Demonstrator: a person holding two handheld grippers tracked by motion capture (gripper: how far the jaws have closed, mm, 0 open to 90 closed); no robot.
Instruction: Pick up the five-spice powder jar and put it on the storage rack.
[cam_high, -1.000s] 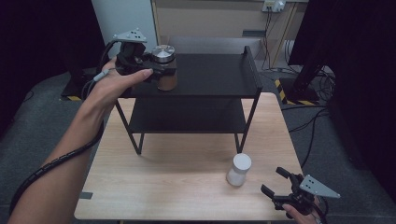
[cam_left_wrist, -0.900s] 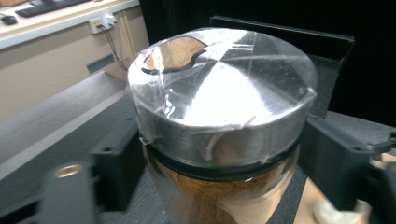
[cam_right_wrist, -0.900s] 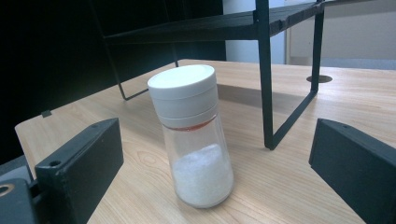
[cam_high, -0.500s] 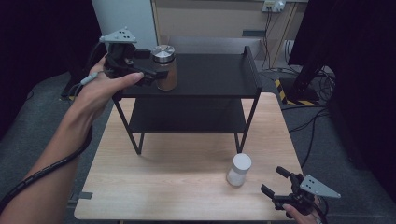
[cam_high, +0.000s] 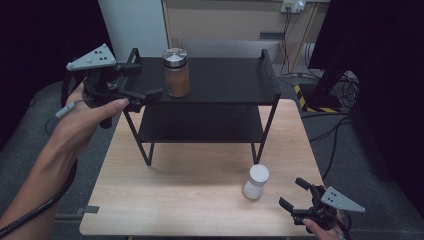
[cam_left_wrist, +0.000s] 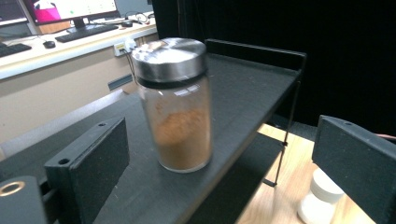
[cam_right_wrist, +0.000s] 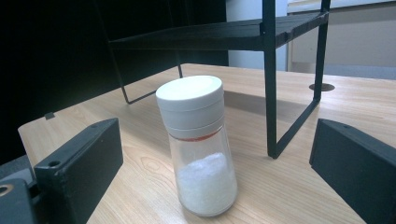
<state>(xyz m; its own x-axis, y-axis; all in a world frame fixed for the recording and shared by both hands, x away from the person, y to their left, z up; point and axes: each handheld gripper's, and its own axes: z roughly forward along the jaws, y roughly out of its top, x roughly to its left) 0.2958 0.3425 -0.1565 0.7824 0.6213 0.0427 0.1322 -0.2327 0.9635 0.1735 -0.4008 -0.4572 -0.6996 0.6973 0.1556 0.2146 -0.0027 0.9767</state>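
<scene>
1. The jar (cam_high: 176, 73) is clear glass with a shiny metal lid; brown powder fills roughly its lower two thirds. It stands upright on the top shelf of the black rack (cam_high: 225, 82), toward that shelf's left end.
2. In the left gripper view the jar (cam_left_wrist: 175, 103) stands between and beyond the two black fingers (cam_left_wrist: 88, 163), touching neither.
3. The left gripper (cam_high: 142, 82) hovers just left of the rack's top shelf, its fingers apart and empty, pointed at the jar.
4. The salt shaker (cam_high: 256, 182) has a white cap, a clear body with a thin red band under the cap, and white grains in its lower half. It stands upright on the table (cam_high: 190, 200), near the right front, just beyond the rack's right leg.
5. The right gripper (cam_high: 295, 195) sits low at the table's near right corner, its fingers spread and empty, just beside the salt shaker (cam_right_wrist: 198, 144) without touching it.
</scene>
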